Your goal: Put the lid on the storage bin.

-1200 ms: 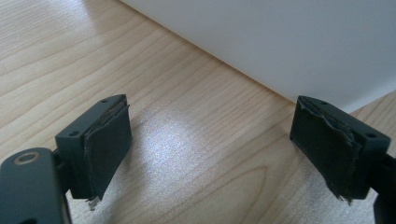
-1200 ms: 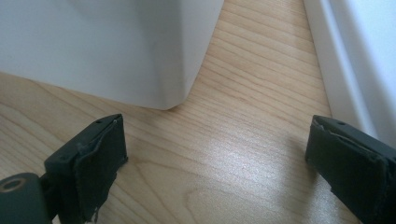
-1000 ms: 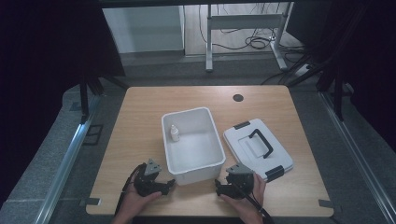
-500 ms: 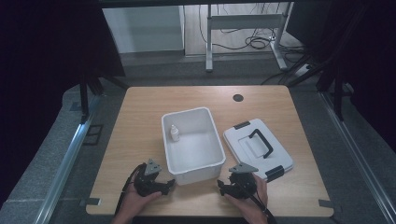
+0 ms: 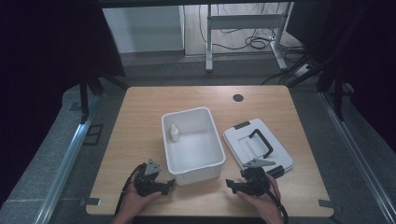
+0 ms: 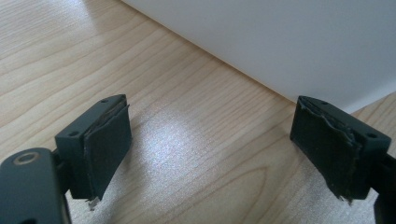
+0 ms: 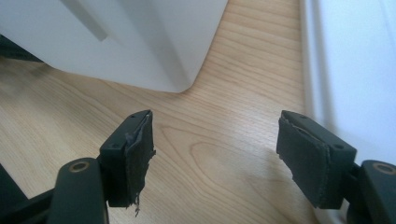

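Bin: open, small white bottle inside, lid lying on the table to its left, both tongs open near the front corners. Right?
Not quite. The lid lies to the right of the bin, not the left; the high view shows it. The rest holds: the bottle is inside, and the left tongs and right tongs are open near the front corners.

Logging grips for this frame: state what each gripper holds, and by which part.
Nothing is held. The left gripper and right gripper both stand open over bare table, near the white bin.
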